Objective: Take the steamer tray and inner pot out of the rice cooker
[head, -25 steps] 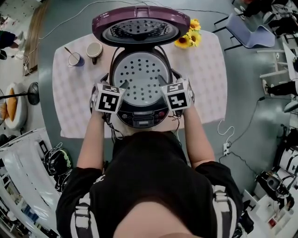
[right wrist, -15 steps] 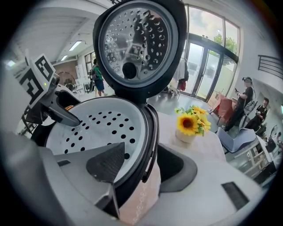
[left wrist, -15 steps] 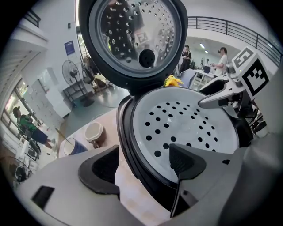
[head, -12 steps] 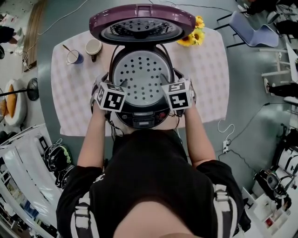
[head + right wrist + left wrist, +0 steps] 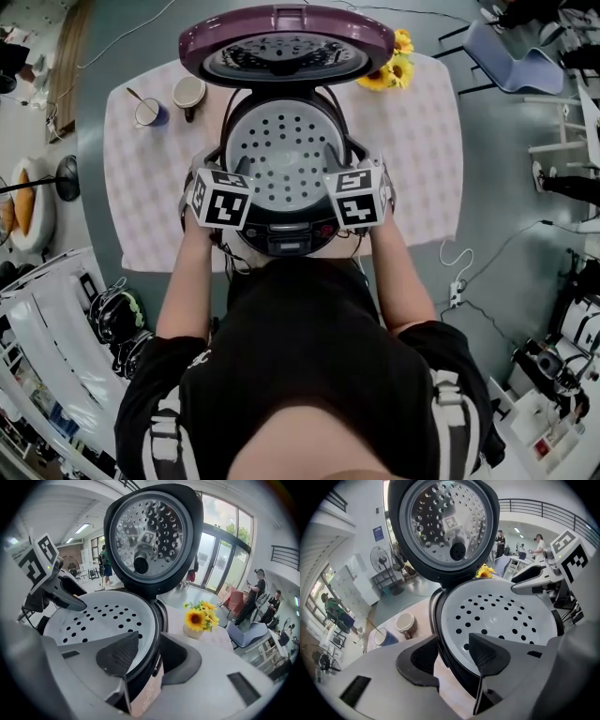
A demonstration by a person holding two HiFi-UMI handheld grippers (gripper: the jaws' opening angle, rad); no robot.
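The rice cooker stands with its lid up. The white perforated steamer tray sits in its mouth and hides the inner pot. My left gripper straddles the left rim. In the left gripper view one jaw is over the tray and the other outside the black rim. My right gripper straddles the right rim the same way, with one jaw over the tray. Both pairs of jaws have just been closing with the rim between them. I see no pad pressing on it.
The cooker stands on a table with a pale checked cloth. A blue cup with a spoon and a brown mug stand at the back left, a pot of sunflowers at the back right. A chair stands beyond the table.
Both grippers have stayed at the cooker's two sides and tipped slightly further down over the rim. The tray and the lid have not moved.
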